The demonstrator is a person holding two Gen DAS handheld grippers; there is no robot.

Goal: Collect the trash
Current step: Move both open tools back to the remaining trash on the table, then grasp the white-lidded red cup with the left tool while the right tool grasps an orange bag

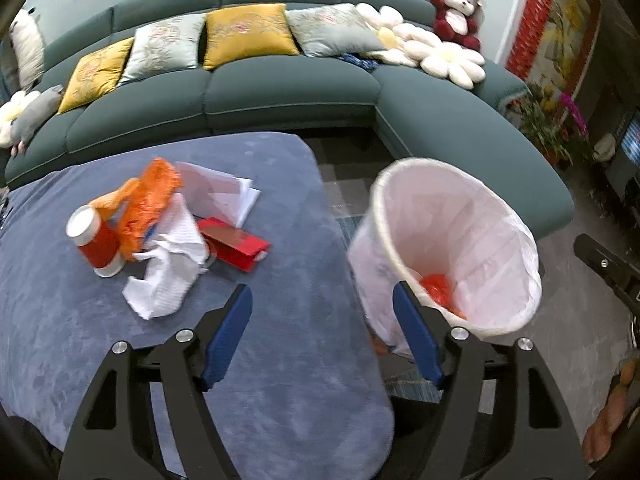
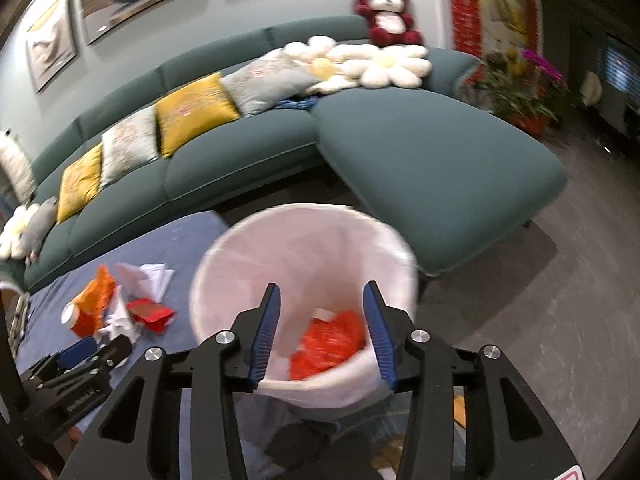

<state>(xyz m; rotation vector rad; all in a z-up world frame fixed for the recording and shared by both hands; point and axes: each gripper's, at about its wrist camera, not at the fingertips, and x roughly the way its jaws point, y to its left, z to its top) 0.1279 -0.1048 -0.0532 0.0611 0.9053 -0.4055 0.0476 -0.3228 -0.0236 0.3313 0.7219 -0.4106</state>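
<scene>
A pile of trash lies on the blue-covered table [image 1: 80, 340]: a red and white paper cup [image 1: 96, 242], an orange plastic bag [image 1: 148, 200], crumpled white tissue [image 1: 168, 276], a red box [image 1: 236, 246] and folded white paper [image 1: 224, 196]. A white-lined bin [image 1: 456, 240] stands to the table's right with red-orange trash [image 1: 438, 290] in it. My left gripper [image 1: 322, 300] is open and empty above the table's right edge. My right gripper [image 2: 322, 294] is open and empty over the bin [image 2: 304, 256], above the red-orange trash [image 2: 328, 340]. The left gripper [image 2: 80, 360] also shows in the right wrist view.
A teal sectional sofa [image 1: 288, 88] with yellow and grey cushions, flower pillows and a red plush toy [image 1: 458, 12] curves behind the table. Potted flowers [image 1: 552, 120] stand at the right. Grey floor [image 2: 560, 300] lies right of the bin.
</scene>
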